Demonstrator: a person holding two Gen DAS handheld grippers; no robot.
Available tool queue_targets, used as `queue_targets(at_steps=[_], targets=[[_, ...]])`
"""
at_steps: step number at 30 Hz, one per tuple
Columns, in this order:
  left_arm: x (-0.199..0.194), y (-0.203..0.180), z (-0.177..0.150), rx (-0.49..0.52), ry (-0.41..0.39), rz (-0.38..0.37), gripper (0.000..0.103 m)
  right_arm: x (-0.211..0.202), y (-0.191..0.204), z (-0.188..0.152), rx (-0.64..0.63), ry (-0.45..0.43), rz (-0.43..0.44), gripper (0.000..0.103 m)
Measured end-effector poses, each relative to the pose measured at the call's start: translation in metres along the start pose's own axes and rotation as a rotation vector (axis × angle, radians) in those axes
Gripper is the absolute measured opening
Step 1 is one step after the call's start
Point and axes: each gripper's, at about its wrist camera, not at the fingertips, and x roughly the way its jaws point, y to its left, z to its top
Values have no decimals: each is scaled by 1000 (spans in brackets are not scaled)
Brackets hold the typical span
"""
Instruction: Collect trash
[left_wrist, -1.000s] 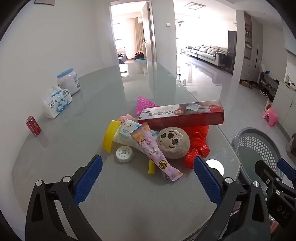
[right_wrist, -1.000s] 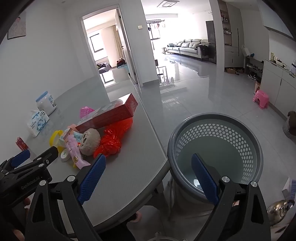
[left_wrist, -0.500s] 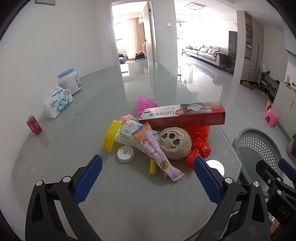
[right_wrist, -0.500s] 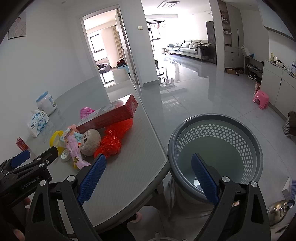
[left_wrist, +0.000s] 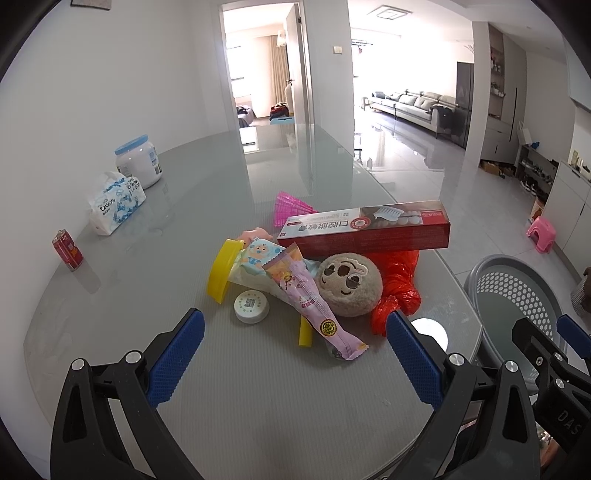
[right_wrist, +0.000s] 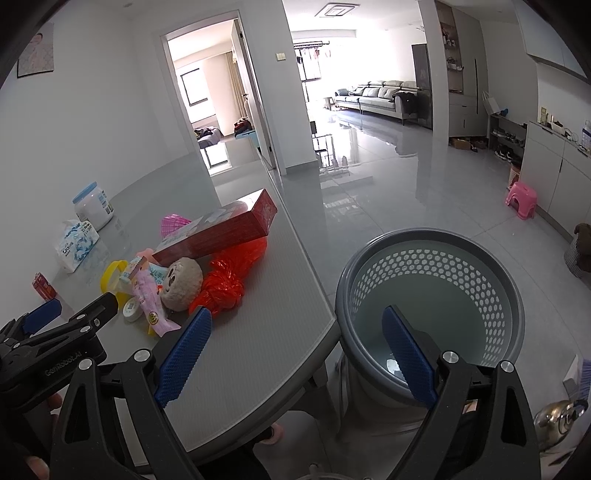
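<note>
A heap of trash sits near the rounded edge of a grey glass table (left_wrist: 110, 332): a long red box (left_wrist: 365, 232) resting across a crumpled red plastic bag (left_wrist: 400, 280), a round plush face (left_wrist: 349, 284), a purple snack wrapper (left_wrist: 314, 302) and a white round lid (left_wrist: 251, 306). The left gripper (left_wrist: 295, 354) hovers just short of the heap, jaws wide and empty. The right gripper (right_wrist: 295, 350), equally wide, hangs between table edge and grey perforated basket (right_wrist: 428, 306) on the floor.
</note>
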Motion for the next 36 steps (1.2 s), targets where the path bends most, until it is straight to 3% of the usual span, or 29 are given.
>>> queue_targets(at_steps=[36], targets=[[-1, 4, 0, -8, -7, 5, 97, -1, 2, 0, -2, -2, 4, 89]])
